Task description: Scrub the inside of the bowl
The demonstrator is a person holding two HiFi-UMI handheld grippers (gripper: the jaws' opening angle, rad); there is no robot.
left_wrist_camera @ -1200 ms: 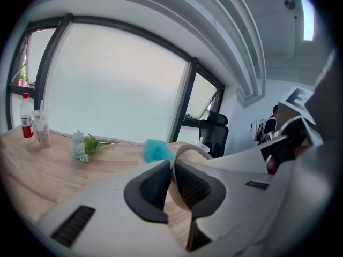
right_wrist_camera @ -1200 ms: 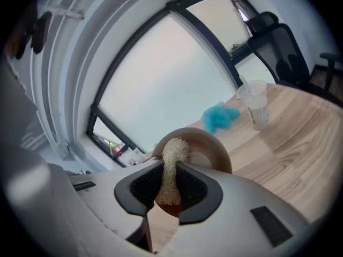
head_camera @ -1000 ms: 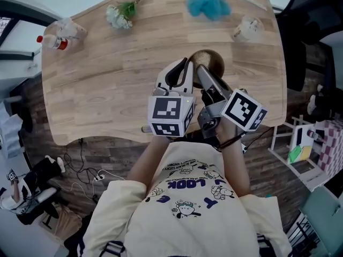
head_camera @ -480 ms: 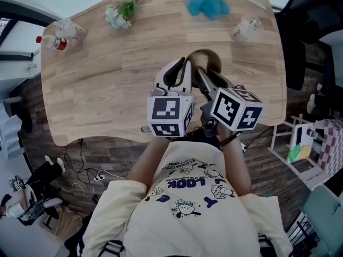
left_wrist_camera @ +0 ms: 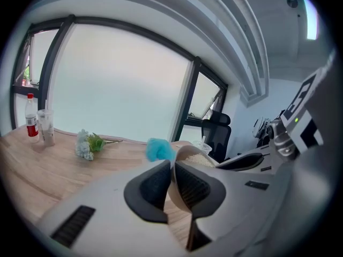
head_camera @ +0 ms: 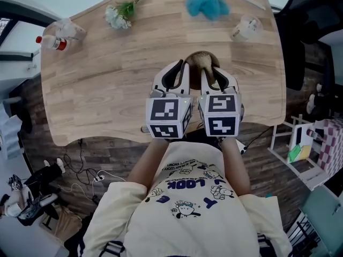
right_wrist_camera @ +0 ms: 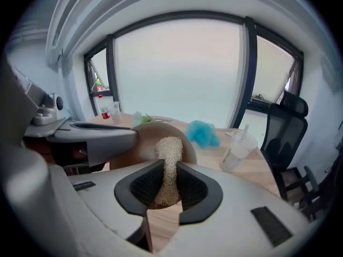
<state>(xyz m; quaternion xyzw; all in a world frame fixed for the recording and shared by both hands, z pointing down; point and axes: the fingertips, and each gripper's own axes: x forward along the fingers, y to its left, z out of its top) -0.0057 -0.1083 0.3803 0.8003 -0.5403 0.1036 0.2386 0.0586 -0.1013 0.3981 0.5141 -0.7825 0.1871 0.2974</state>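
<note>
A tan bowl (head_camera: pixel 199 61) stands tilted on the wooden table (head_camera: pixel 107 84), lifted at its near side. My left gripper (head_camera: pixel 187 67) is shut on the bowl's near rim; in the left gripper view the rim (left_wrist_camera: pixel 172 182) sits pinched between the pads, with my left gripper (left_wrist_camera: pixel 172 170) around it. My right gripper (head_camera: pixel 213 71) lies close beside it, shut on a beige loofah scrubber (right_wrist_camera: pixel 169 159). The scrubber's tip reaches into the bowl (right_wrist_camera: pixel 136 146) past my right gripper (right_wrist_camera: pixel 170 171). The bowl's base is hidden by both grippers.
At the table's far edge lie a blue puff (head_camera: pixel 208 1), a small flower bunch (head_camera: pixel 120 14) and a thin stick (head_camera: pixel 251 1). A plastic cup (head_camera: pixel 246 28) stands at the back right, a red-capped bottle (head_camera: pixel 53 42) at the back left.
My right gripper has rolled about its own axis, so its marker cube now faces up, level beside the left one. The scrubber turned with it in the bowl. The left gripper kept still.
</note>
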